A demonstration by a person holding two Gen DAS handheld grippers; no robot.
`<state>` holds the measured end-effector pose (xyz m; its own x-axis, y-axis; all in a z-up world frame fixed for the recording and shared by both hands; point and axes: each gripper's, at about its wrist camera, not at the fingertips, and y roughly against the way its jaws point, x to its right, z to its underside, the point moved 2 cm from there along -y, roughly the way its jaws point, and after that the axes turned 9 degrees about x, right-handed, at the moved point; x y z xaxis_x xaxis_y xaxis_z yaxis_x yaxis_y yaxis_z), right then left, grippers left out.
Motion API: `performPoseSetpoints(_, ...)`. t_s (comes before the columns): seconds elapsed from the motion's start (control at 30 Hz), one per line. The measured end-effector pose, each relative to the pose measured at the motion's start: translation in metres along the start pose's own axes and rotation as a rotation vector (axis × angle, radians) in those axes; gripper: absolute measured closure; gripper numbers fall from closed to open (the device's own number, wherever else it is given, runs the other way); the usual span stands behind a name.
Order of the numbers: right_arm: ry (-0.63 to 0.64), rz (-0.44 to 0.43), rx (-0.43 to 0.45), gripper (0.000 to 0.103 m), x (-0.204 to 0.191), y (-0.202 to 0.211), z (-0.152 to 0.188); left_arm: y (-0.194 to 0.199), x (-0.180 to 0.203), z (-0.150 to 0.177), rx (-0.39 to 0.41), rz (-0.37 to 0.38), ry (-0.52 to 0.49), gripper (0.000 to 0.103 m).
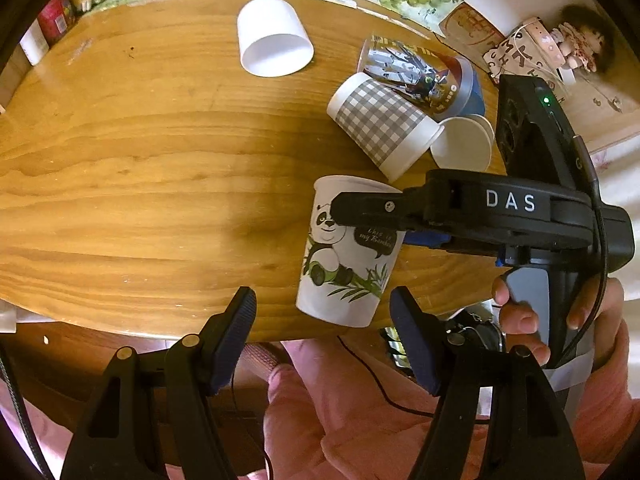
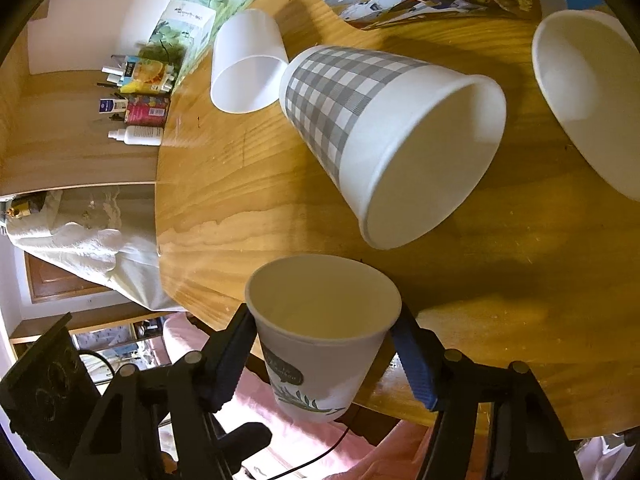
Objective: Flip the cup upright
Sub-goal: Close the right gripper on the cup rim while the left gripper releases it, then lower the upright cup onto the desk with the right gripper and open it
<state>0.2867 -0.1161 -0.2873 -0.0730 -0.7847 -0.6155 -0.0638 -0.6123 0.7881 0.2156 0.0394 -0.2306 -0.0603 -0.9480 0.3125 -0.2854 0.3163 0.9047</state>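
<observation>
A white paper cup with a panda print is held mouth up near the front edge of the wooden table. My right gripper is shut on the panda cup, one pad on each side below the rim; its fingers cross the cup in the left wrist view. My left gripper is open and empty, just in front of the cup, over the table's front edge.
A grey checked cup lies on its side behind the panda cup. A plain white cup, a small white cup and a printed cup also lie there. Boxes and bottles line the far edge.
</observation>
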Motion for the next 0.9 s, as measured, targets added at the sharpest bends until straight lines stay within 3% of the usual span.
performPoseSetpoints(0.27,0.029,0.011,0.061,0.036,-0.004,0.007,0.012,0.013,0.002,0.014,0.071,-0.054,-0.054,0.030)
performPoseSetpoints(0.53,0.058,0.015,0.143,0.037,-0.012,0.014,0.029,0.032,0.010,0.032,0.123,-0.055,-0.138,0.030)
performPoseSetpoints(0.9,0.168,0.029,0.314,0.037,-0.032,0.038,0.053,0.057,0.014,0.056,0.192,-0.094,-0.141,0.030)
